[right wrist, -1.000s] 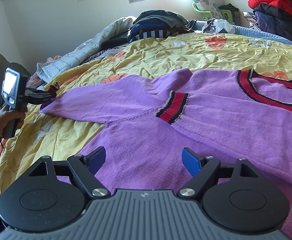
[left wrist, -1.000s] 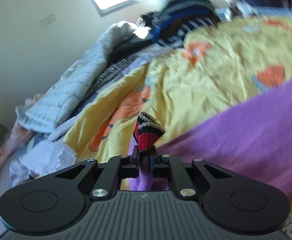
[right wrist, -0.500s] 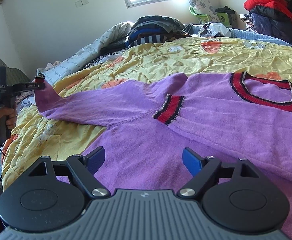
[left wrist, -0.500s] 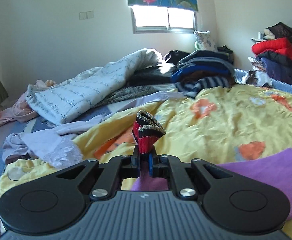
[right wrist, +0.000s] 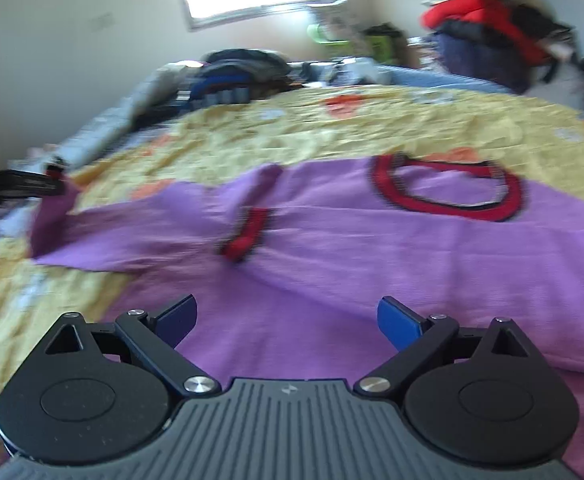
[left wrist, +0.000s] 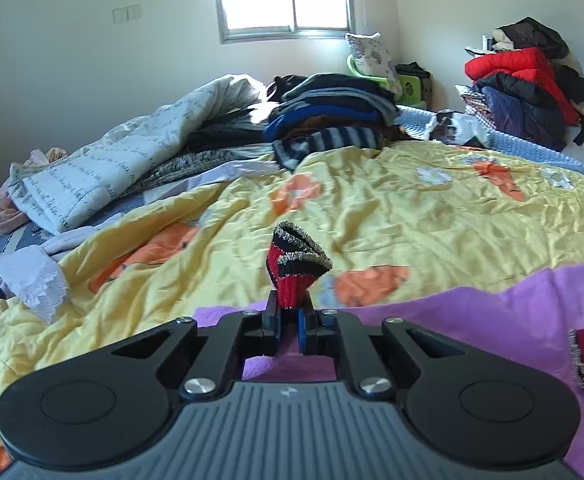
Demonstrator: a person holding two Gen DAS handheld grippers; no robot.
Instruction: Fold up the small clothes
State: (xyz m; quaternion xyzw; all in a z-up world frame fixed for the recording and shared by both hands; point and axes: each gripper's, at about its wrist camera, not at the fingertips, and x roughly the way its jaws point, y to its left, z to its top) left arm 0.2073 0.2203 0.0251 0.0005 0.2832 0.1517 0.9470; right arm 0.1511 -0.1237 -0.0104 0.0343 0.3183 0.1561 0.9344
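Since a second ago the left gripper (left wrist: 288,322) has carried the pinched sleeve cuff (left wrist: 296,266) up and across the bed, so its view now takes in the whole far wall and window, while the right gripper (right wrist: 287,317) has barely shifted and its jaws have just been opening wider with nothing between them. Spread over the bed, the yellow floral quilt (left wrist: 412,216) carries the purple sweater (right wrist: 372,248), which lies flat with its red-trimmed neckline (right wrist: 448,188) toward the far side and one sleeve folded across the chest, its red cuff (right wrist: 245,238) resting on the body. Its other sleeve (right wrist: 103,228) stretches out to the left and rises at its end to the left gripper, whose fingers are clamped tight on the red, black-edged cuff standing upright between them. At the far end of the bed sits a stack of folded dark clothes (left wrist: 332,116), with a pale quilted blanket (left wrist: 111,164) beside it. Over the sweater's lower body the right gripper hovers; the blurred right wrist view leaves it unclear whether its blue pads (right wrist: 398,322) touch the knit.
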